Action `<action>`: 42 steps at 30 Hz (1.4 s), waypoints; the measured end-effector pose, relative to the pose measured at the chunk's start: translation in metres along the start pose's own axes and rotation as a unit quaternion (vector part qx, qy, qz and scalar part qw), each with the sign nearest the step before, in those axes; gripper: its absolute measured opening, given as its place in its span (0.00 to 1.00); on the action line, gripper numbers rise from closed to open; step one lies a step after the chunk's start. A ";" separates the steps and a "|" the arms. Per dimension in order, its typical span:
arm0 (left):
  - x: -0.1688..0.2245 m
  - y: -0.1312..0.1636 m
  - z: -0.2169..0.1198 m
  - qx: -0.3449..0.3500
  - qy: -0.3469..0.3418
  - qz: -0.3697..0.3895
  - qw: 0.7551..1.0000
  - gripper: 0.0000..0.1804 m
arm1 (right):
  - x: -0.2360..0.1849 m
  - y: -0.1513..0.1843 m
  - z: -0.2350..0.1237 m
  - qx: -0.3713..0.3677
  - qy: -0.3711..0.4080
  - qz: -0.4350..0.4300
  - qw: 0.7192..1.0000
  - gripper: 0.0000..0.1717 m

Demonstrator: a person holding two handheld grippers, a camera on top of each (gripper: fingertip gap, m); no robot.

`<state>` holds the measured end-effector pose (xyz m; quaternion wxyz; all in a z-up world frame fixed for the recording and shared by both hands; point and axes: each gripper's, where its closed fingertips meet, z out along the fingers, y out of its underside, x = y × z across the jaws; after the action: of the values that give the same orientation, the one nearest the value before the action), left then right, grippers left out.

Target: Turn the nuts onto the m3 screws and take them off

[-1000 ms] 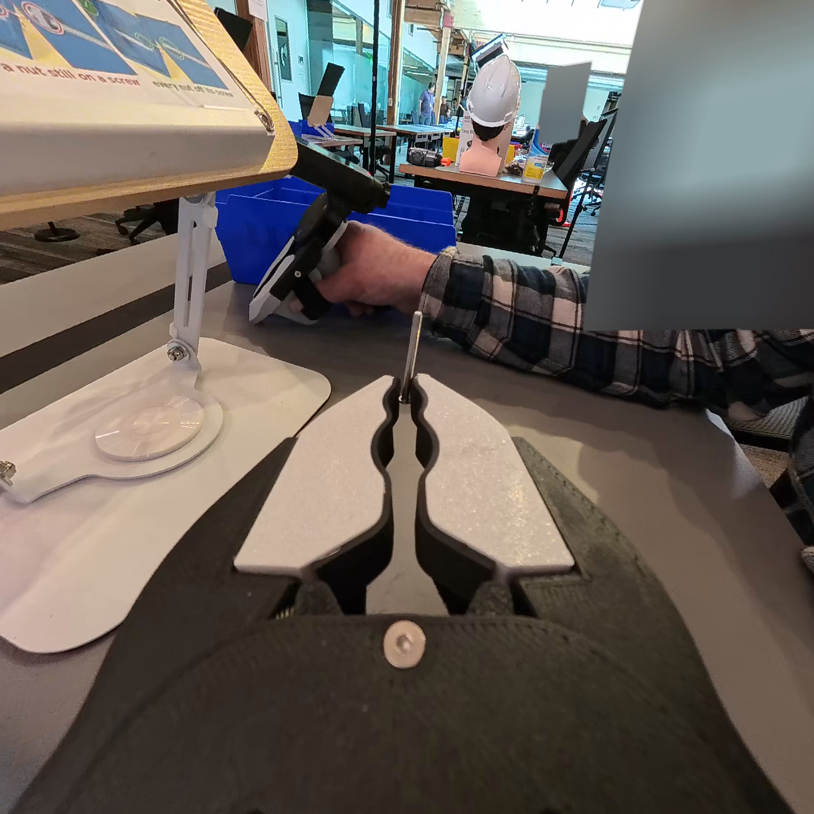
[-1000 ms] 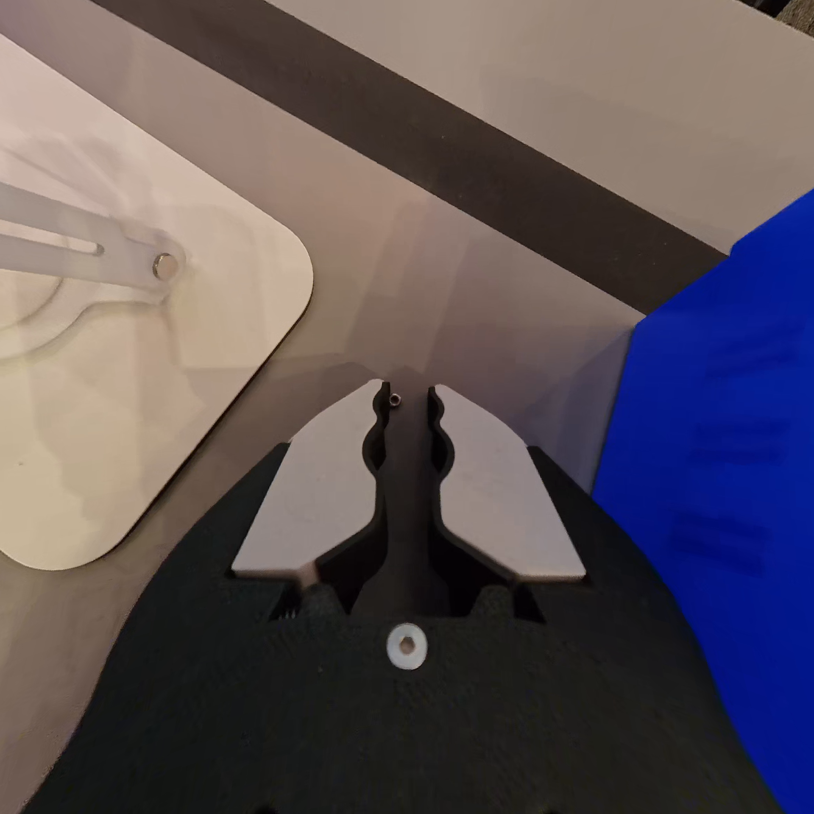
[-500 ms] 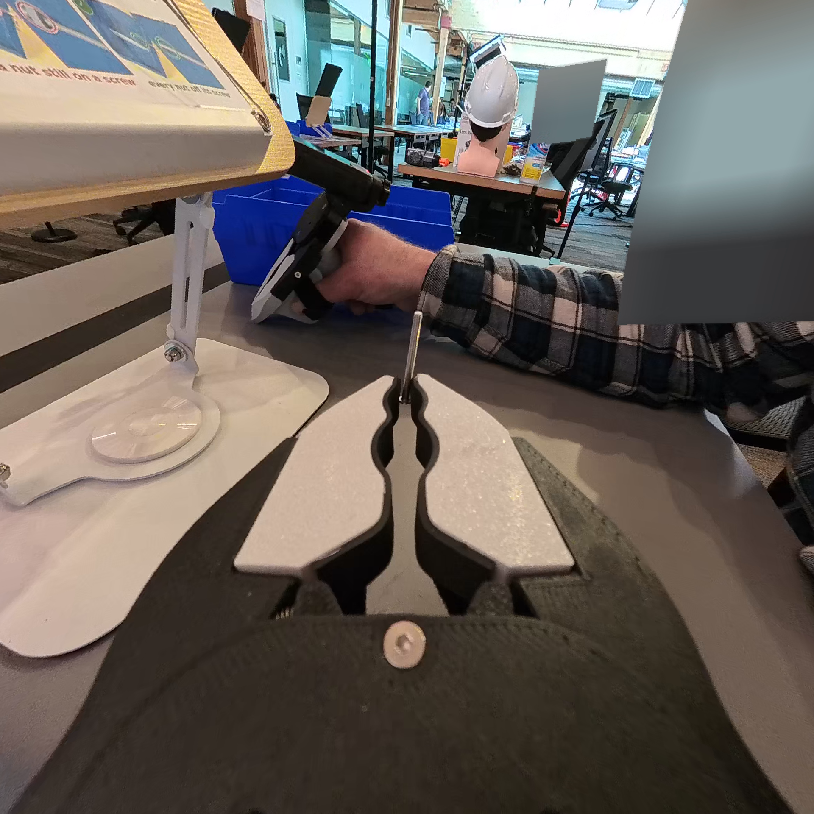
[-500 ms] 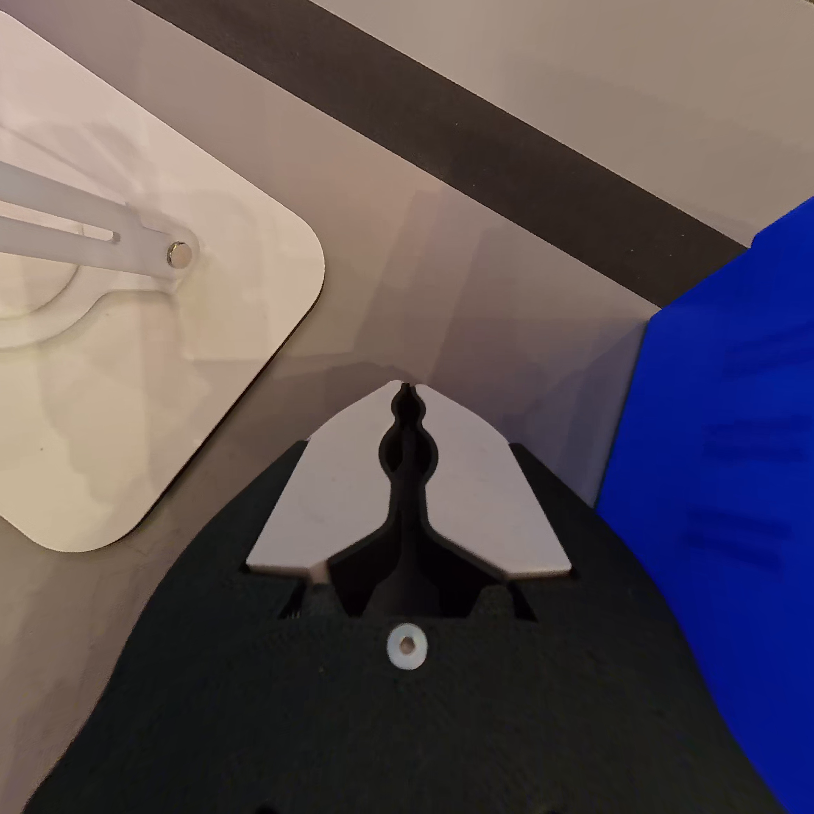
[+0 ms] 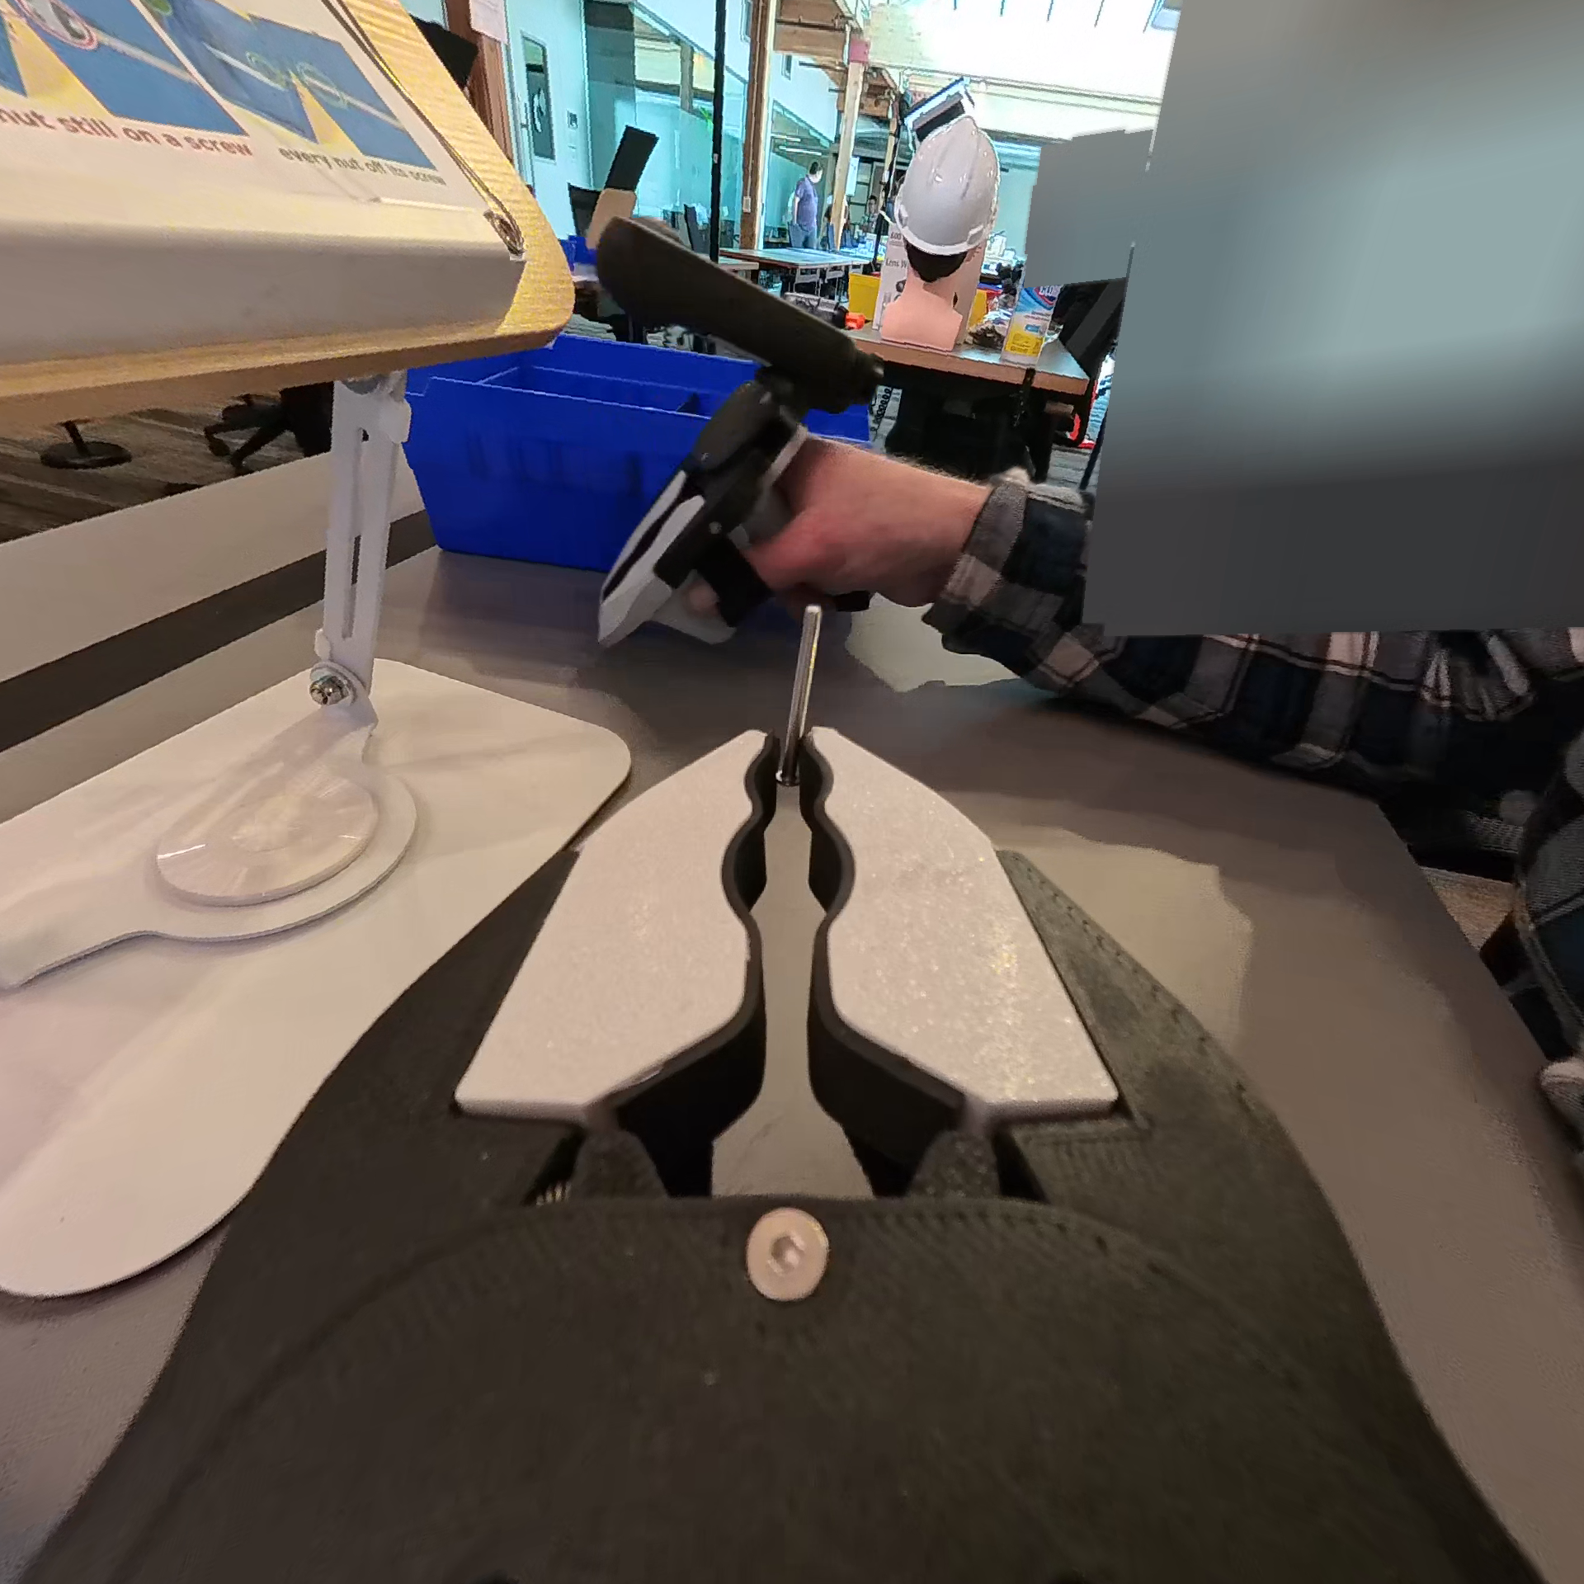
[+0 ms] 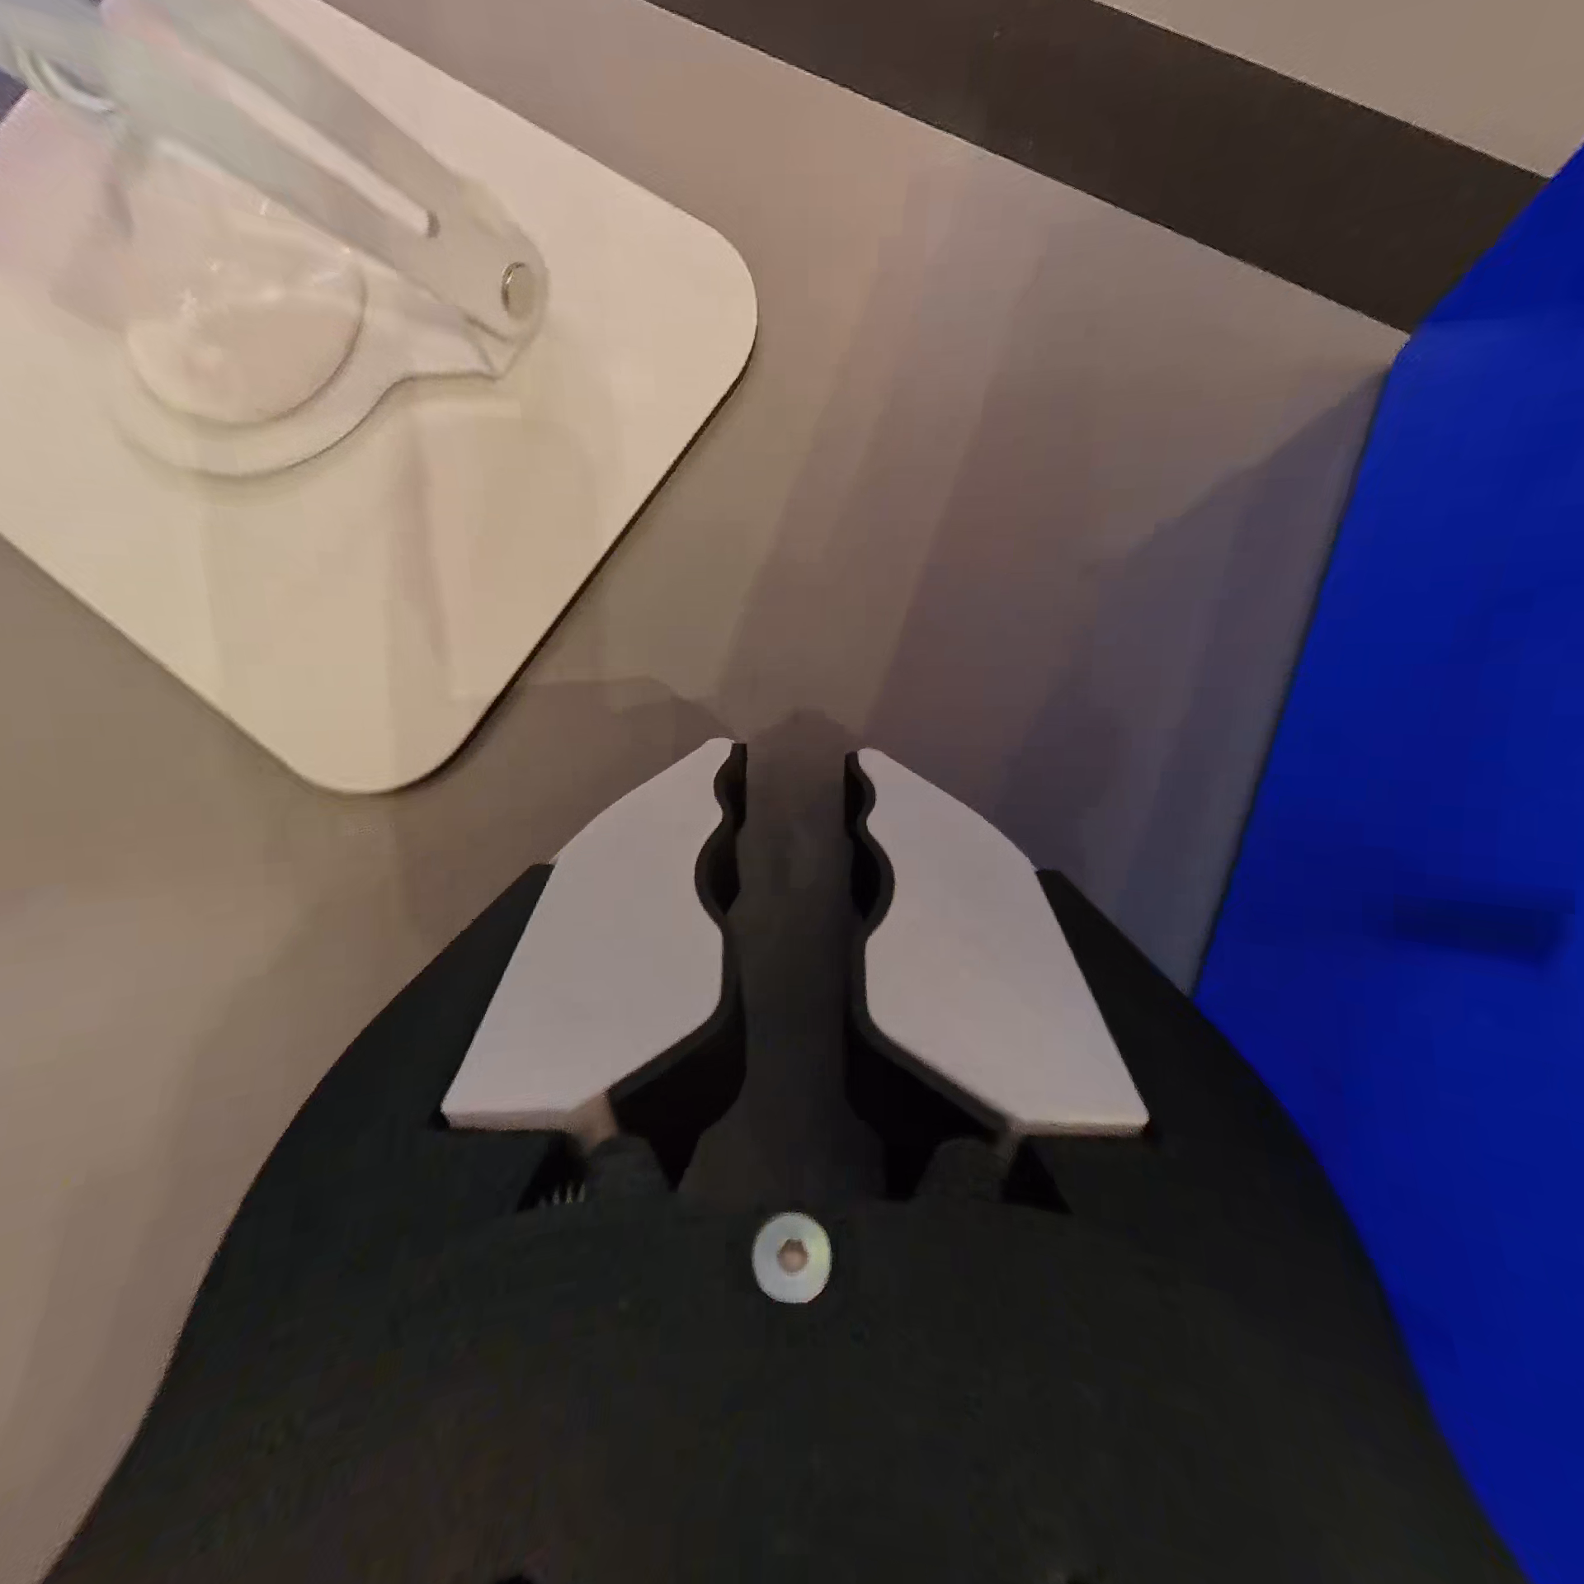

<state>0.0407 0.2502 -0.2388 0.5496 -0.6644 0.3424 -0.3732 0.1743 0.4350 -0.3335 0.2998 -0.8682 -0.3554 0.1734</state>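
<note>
Left gripper (image 5: 790, 754): fingertips closed on a thin metal screw (image 5: 804, 677), which stands upright out of the tips above the grey table (image 5: 1114, 823).
Right gripper (image 6: 795, 754): jaws apart by a moderate gap, nothing between the pads; tips angled down close over the bare table (image 6: 986, 514).
Right hand (image 5: 857, 531): grips the right gripper's handle, plaid sleeve (image 5: 1200, 677) lying along the table.
Blue bin (image 5: 549, 463): just beside the right gripper, at the table's far edge.
White stand base (image 5: 257, 900): left of both grippers, its arm carrying a tilted board (image 5: 257, 214) with a printed sheet.
</note>
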 end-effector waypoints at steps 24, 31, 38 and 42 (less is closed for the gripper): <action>-0.001 0.002 0.001 -0.004 -0.001 0.000 1.000 0.02 | -0.017 0.022 -0.008 -0.001 0.013 -0.080 0.997 0.03; -0.002 0.002 0.001 -0.003 -0.001 0.001 1.000 0.02 | -0.017 0.022 -0.008 0.004 0.013 -0.078 0.997 0.03; -0.002 0.002 0.001 -0.004 -0.001 0.001 1.000 0.02 | -0.026 0.026 -0.013 0.005 -0.003 -0.075 0.997 0.03; -0.001 0.003 0.002 -0.005 -0.001 0.001 1.000 0.02 | -0.037 0.028 -0.023 0.015 -0.017 -0.075 0.997 0.00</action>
<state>0.0417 0.2518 -0.2417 0.5465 -0.6673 0.3445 -0.3707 0.1752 0.3829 -0.3309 0.3187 -0.8313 -0.4223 0.1706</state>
